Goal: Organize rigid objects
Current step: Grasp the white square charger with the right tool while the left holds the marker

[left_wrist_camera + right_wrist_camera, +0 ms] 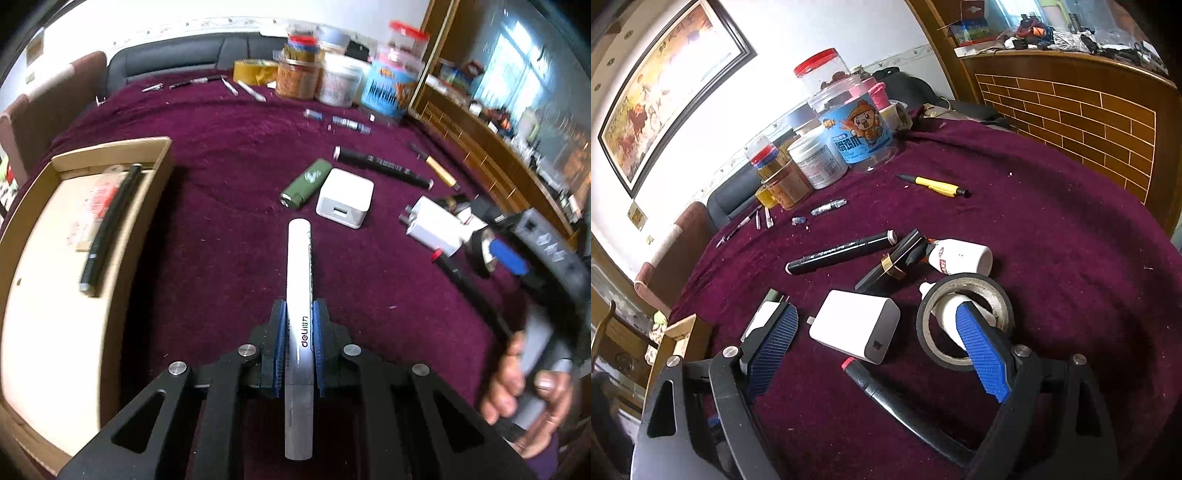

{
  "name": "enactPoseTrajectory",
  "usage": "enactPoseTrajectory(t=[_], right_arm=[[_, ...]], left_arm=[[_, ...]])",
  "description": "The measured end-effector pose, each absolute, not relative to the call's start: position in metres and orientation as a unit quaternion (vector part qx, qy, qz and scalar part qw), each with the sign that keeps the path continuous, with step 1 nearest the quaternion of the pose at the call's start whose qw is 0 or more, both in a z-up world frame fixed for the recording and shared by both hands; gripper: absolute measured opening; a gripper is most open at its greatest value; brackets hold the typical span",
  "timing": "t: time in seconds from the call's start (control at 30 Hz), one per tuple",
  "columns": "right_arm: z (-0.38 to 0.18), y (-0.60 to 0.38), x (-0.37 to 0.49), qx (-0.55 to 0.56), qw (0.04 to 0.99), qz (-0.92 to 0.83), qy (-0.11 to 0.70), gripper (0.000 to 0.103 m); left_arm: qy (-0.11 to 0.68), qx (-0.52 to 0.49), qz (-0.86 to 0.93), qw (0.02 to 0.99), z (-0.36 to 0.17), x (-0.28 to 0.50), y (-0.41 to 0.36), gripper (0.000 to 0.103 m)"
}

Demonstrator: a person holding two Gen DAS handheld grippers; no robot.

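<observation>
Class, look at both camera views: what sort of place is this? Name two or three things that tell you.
Most likely a home living or dining room: a framed painting hangs on the wall, a dark sofa stands behind the table, and food jars share the maroon cloth.

A table covered in a maroon plush cloth [229, 155] is carrying everything. A cardboard box [110, 147] is sitting at its left edge. Near the middle a green lighter [306, 179] is lying just beside a white charger [345, 201], with a black marker [384, 166] beyond them. Jars [297, 75] are standing along the far side beside a yellow tape roll [255, 70].
</observation>
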State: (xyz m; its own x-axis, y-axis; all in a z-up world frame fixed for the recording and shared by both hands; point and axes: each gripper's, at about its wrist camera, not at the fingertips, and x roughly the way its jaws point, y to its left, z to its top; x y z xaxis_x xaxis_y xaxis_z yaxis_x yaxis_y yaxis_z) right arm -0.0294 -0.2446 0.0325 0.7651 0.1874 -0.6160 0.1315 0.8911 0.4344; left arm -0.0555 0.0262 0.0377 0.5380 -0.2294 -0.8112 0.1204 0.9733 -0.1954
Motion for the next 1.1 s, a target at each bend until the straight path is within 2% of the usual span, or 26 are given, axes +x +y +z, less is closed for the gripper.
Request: enactPoseTrajectory(t=[0.17,0.4,0.57,0.73,1.0,1.1], right_arm=[[0.040,-0.227,-0.029,0.220,0.907,0.047,0.357,0.089],[0.052,-0.172,-0.002,0.180,0.877,0.122,0.429,0.089],[0.039,-0.153,0.039,0.193,0.850,0.100,0.479,0.088],[0.031,-0.128,0.063,0.155,0.846,0.070,0.506,0.086],[0.022,-0.098,0.076,0.084,0.835,0.031,0.542,0.071],[0.014,-0.092,0.082,0.071,0.824,0.027,0.562,0.058]], left_arm=[[0.460,-0.089,-0.125,0.875,0.055,-0.077,0.047,0.011],[0.432,-0.105,-0.149,0.883,0.076,-0.104,0.075,0.011],[0.414,-0.126,-0.151,0.889,0.087,-0.115,0.104,0.011],[0.403,-0.137,-0.138,0.894,0.087,-0.117,0.130,0.011],[0.402,-0.164,-0.115,0.893,0.079,-0.108,0.165,0.011],[0.404,-0.167,-0.109,0.893,0.076,-0.111,0.171,0.011]])
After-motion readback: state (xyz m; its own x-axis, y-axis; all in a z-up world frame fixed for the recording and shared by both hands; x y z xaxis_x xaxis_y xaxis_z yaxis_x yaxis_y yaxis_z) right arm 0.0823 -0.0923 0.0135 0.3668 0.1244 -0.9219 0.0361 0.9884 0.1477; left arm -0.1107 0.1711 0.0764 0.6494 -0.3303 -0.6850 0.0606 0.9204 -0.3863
